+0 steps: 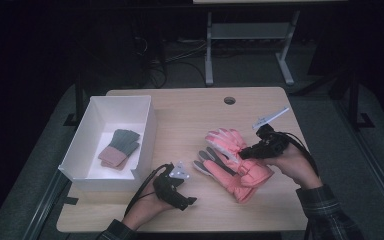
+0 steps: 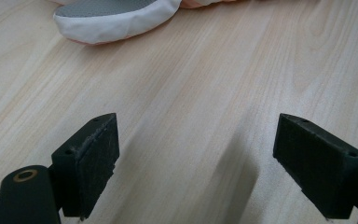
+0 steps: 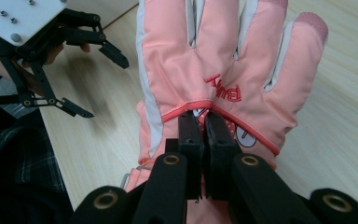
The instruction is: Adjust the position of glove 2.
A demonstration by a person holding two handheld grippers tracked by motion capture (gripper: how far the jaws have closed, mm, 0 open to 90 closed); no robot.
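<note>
Leftmost, one white box (image 1: 80,155) is seen on the table (image 1: 190,110), with one pair of small grey-and-pink gloves (image 1: 120,148) laid inside. Next, the left gripper (image 1: 190,201) is rested on the wood, jaws spread, nothing between. Two pink ski gloves (image 1: 232,162) are stacked centre-right; the upper one (image 3: 214,60) is pinched at its seam by the right gripper (image 3: 204,122).

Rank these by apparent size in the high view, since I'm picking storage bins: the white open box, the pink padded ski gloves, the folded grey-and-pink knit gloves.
1. White open box
2. Pink padded ski gloves
3. Folded grey-and-pink knit gloves, lying inside the box
</note>
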